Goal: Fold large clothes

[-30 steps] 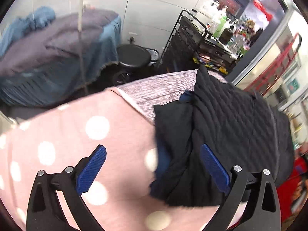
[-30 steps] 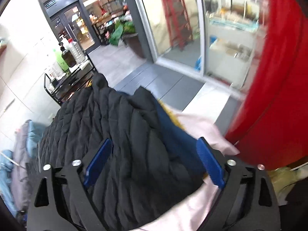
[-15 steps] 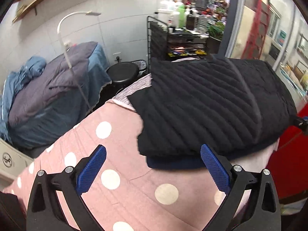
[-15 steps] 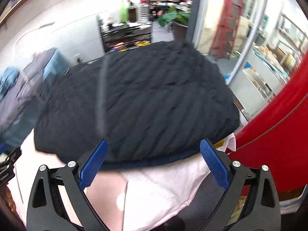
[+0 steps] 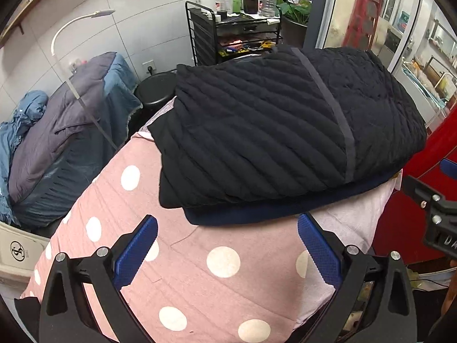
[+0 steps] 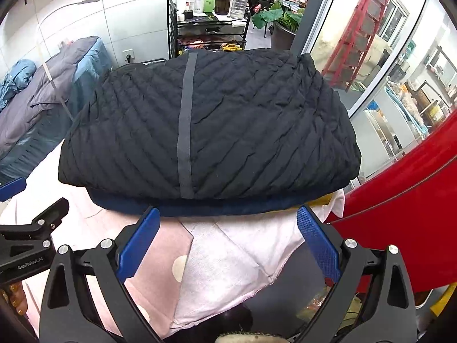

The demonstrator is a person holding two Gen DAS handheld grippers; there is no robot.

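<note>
A black quilted jacket (image 5: 280, 131) lies folded in a flat bundle on a pink polka-dot cover (image 5: 200, 280), its navy lining showing along the near edge. It fills the middle of the right wrist view too (image 6: 228, 131), with a grey strip down its middle. My left gripper (image 5: 227, 245) is open and empty, a little short of the jacket's near edge. My right gripper (image 6: 227, 234) is open and empty, just in front of the navy edge. The right gripper also shows at the right of the left wrist view (image 5: 434, 205).
A black wire cart (image 5: 231, 34) with bottles stands behind the surface. A black stool (image 5: 157, 91) and a bed with grey and blue bedding (image 5: 65, 131) are to the left. A red panel (image 6: 405, 205) and glass doors are to the right.
Both grippers have drawn back from the jacket, which now lies flat and folded. The views have swung from close on the fabric to looking over the whole bundle.
</note>
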